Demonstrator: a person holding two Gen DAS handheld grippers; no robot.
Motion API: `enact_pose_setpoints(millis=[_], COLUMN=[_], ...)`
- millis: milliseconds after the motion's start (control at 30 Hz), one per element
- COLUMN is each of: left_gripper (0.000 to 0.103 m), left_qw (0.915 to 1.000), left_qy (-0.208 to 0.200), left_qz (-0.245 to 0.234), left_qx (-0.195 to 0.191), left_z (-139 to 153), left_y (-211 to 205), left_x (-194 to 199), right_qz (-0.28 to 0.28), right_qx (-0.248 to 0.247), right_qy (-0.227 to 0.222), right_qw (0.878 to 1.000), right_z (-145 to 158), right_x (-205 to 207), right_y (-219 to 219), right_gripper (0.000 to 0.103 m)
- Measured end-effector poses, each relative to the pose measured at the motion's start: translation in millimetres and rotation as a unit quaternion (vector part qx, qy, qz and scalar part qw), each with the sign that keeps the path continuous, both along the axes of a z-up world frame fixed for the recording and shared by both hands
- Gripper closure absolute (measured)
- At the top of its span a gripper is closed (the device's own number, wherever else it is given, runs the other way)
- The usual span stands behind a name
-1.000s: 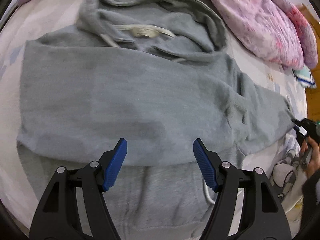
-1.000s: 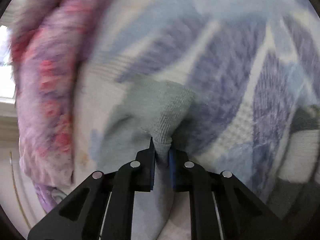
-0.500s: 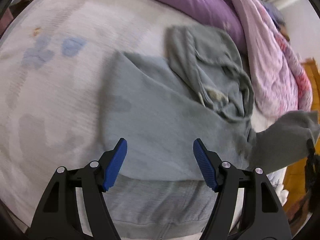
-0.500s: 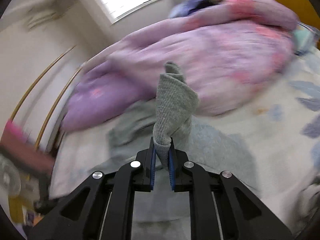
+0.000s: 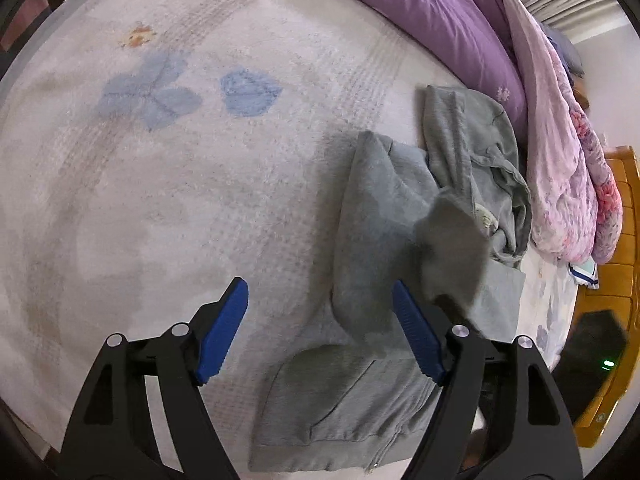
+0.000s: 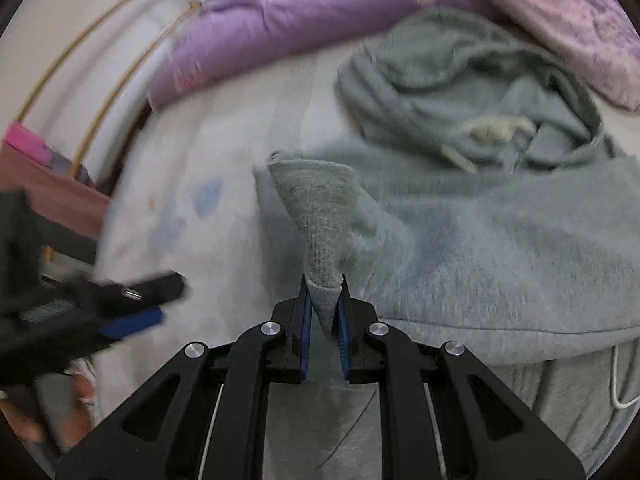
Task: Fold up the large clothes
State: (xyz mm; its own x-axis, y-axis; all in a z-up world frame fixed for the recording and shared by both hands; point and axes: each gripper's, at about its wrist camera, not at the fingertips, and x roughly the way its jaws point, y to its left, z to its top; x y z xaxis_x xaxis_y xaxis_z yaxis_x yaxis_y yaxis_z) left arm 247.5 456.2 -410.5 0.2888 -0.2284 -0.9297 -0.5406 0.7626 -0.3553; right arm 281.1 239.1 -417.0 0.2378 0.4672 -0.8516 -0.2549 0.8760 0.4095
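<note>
The grey hoodie (image 6: 500, 240) lies on the white bedspread (image 5: 200, 200), hood toward the purple quilt (image 5: 432, 12). The sleeve cuff (image 6: 320, 216) is raised over the hoodie body, clamped between the closed jaws of the right gripper (image 6: 324, 316). The left gripper (image 5: 320, 328) hangs above the bedspread beside the hoodie; its jaws are opening, with nothing between them.

Grey hoodie (image 5: 380, 216), cream drawstring (image 6: 496, 132); white bedspread (image 5: 160, 200) with pale blue flowers; plain purple quilt (image 5: 420, 12), pink floral blanket (image 5: 560, 152); black grippers, blue pads (image 5: 222, 328).
</note>
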Motion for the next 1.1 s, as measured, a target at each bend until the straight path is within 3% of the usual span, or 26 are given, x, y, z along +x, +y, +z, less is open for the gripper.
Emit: enact_pose_setpoints(millis=[133, 200, 233, 300, 333, 467, 567, 600, 633, 733, 833, 867, 933, 1000, 1067, 1100], left_gripper=[0.027, 0.027, 0.027, 0.027, 0.027, 0.027, 0.027, 0.027, 0.027, 0.027, 0.027, 0.027, 0.027, 0.026, 0.014, 0.014], left_qw=[1.0, 0.9999, 0.9998, 0.9997, 0.9996, 0.9985, 0.9961, 0.9952, 0.9943, 0.9923, 0.9905, 0.9896, 0.9905, 0.9915, 0.9906, 0.9906], left_qy=[0.001, 0.003, 0.003, -0.011, -0.016, -0.023, -0.012, -0.007, -0.002, 0.048, 0.08, 0.086, 0.071, 0.012, -0.021, -0.025], left_qz=[0.002, 0.007, 0.008, 0.008, 0.006, -0.027, -0.071, -0.088, -0.103, -0.114, -0.112, -0.115, -0.116, -0.113, -0.125, -0.132], left_qx=[-0.005, -0.013, -0.016, -0.022, -0.022, -0.041, -0.051, -0.041, -0.026, -0.003, -0.001, -0.001, -0.025, -0.062, -0.05, -0.029], left_z=[-4, -6, -5, 1, 4, 5, -10, -16, -25, -62, -92, -91, -75, -43, -20, -15], left_y=[2, 0, 0, -5, -8, -41, -80, -94, -105, -116, -112, -113, -114, -110, -107, -105], left_x=[-4, -4, -3, 0, 2, 23, 41, 47, 52, 63, 69, 73, 80, 92, 112, 131], right_qz=[0.004, 0.014, 0.018, 0.025, 0.028, 0.019, -0.04, -0.058, -0.072, -0.112, -0.131, -0.132, -0.137, -0.133, -0.118, -0.108], right_qx=[-0.006, 0.003, 0.014, 0.021, 0.025, 0.023, -0.002, -0.017, -0.029, -0.064, -0.065, -0.049, -0.025, -0.021, -0.017, -0.019], right_qy=[0.034, 0.064, 0.075, 0.063, 0.058, 0.022, 0.016, 0.018, 0.023, 0.05, 0.095, 0.131, 0.152, 0.152, 0.12, 0.098], right_qw=[0.999, 0.998, 0.997, 0.997, 0.998, 0.999, 0.999, 0.998, 0.997, 0.99, 0.985, 0.981, 0.979, 0.979, 0.986, 0.989], right_z=[-26, -38, -41, -30, -24, 15, 22, 18, 14, -11, -46, -65, -75, -55, -27, -13], right_x=[-8, -13, -15, -24, -27, -32, -7, 4, 14, 47, 62, 66, 69, 74, 81, 89], right_y=[1, -1, -1, -11, -16, -69, -138, -160, -181, -242, -278, -289, -300, -302, -302, -300], right_gripper=[0.088, 0.07, 0.069, 0.053, 0.05, 0.049, 0.054, 0.062, 0.065, 0.066, 0.066, 0.066, 0.067, 0.064, 0.061, 0.055])
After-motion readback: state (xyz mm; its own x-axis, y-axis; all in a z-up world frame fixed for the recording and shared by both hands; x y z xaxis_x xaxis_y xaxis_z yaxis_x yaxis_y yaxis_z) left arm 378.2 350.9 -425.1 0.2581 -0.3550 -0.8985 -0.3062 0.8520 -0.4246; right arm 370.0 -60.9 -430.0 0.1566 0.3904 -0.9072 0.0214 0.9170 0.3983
